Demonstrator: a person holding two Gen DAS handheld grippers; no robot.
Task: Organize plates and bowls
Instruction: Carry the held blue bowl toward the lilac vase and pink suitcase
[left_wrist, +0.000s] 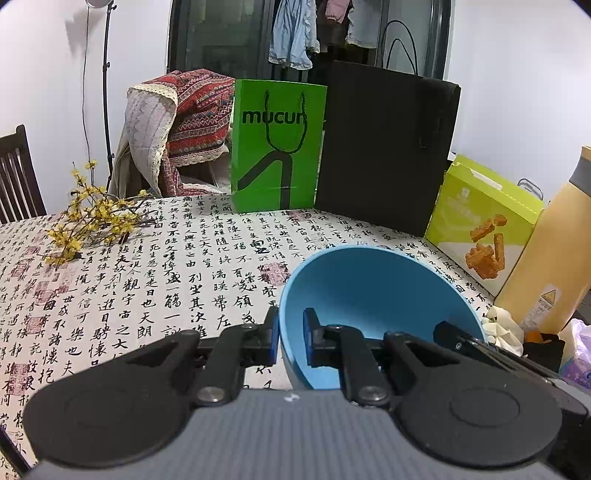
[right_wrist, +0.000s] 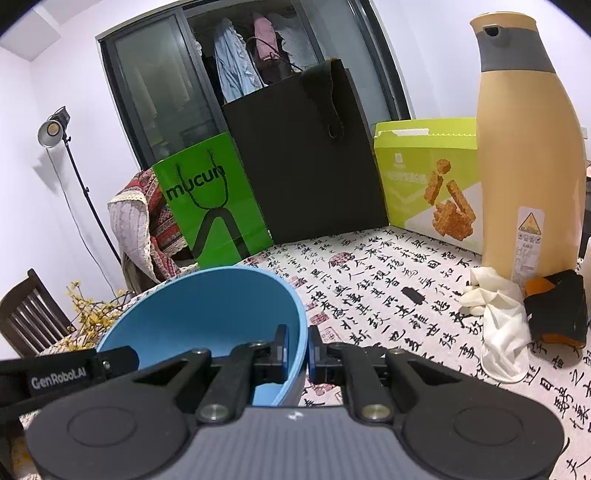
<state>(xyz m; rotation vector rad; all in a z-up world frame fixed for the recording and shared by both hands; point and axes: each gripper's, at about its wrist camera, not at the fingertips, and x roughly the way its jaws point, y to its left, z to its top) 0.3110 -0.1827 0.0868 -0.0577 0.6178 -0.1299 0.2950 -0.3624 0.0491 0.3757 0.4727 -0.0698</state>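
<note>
Both jaws on half-hidden blue bowl

The round blue bowl looks like smooth matt plastic, and the black gripper fingers beside its rim are matt plastic too, with bright metal pivot screws and a finely ribbed grey housing. The white tablecloth printed with black calligraphy reads as soft woven cloth, while the bright green paper bag has a slight sheen and the tall black paper bag is dull. The tall tan flask has a smooth satin body with a matt grey collar, and the crumpled white gloves look thin and rubbery.
</note>
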